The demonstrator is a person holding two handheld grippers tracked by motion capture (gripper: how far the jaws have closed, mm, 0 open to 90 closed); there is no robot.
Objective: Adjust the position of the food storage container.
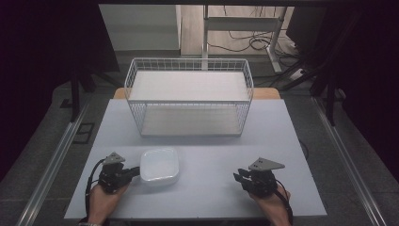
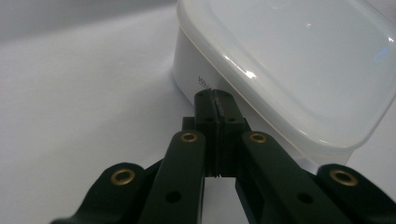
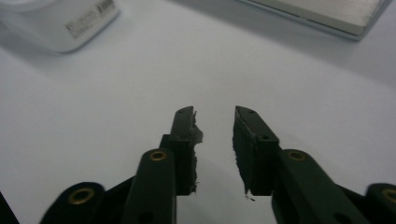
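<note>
A white lidded container [image 1: 160, 165] sits on the pale table [image 1: 277, 134], front left of centre. My left gripper [image 1: 136, 171] lies at its left side, held by a hand. In the left gripper view the jaws are pressed together with nothing between them, and the left gripper [image 2: 215, 96] has its tips right against the container [image 2: 299, 56] wall, just below the lid's rim. My right gripper [image 1: 238, 177] rests near the front right, pointing left, well apart from the container. In the right gripper view the right gripper [image 3: 214, 115] stands open over bare table.
A white wire basket rack [image 1: 188, 96] with two shelves stands at the back middle of the table. Its base edge [image 3: 327, 14] and a corner of the container [image 3: 60, 23] appear far off in the right gripper view. Table edges run close in front of both hands.
</note>
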